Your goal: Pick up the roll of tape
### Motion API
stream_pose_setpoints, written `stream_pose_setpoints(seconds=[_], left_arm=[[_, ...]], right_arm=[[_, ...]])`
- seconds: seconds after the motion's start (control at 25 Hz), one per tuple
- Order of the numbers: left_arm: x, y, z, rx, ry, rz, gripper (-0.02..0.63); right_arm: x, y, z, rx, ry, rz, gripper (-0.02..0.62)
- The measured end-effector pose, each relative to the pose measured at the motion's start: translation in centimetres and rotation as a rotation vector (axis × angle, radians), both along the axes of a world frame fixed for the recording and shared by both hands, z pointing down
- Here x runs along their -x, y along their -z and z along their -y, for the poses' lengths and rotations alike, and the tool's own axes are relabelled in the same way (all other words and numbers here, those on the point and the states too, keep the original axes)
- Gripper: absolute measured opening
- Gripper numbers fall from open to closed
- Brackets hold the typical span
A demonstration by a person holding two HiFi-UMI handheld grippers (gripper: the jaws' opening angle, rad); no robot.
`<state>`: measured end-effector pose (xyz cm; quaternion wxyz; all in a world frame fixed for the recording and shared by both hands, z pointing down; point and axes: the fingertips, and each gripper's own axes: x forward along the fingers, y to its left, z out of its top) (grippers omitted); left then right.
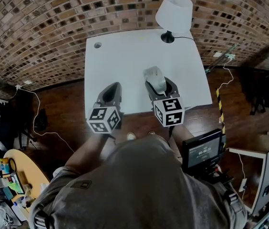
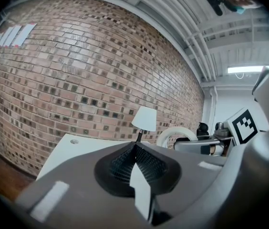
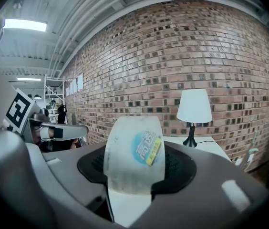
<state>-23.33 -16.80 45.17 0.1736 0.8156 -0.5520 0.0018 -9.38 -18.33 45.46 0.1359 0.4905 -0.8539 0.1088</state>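
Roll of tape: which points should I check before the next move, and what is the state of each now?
1. Roll of tape gripped between the jaws of the right tool: ok.
2. Roll held clear of the table: ok.
3. Left tool shut, holding nothing: ok.
4. Lamp well away from both tools: ok.
5. Grip firm enough not to slip: cannot tell.

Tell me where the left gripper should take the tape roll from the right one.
Take the roll of tape by the free arc beyond the right gripper, probably from ahead: it pinches the near part's flat sides, and the roll stands on edge.
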Motion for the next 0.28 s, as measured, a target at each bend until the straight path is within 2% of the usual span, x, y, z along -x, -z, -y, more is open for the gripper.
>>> stream_pose_setpoints(seconds=[0.28], left_arm=[[0.09, 0.23, 0.09, 0.002, 0.001, 0.004, 0.002]], right_arm=[[0.04, 0.18, 0.18, 0.002, 0.006, -0.001, 0.236]])
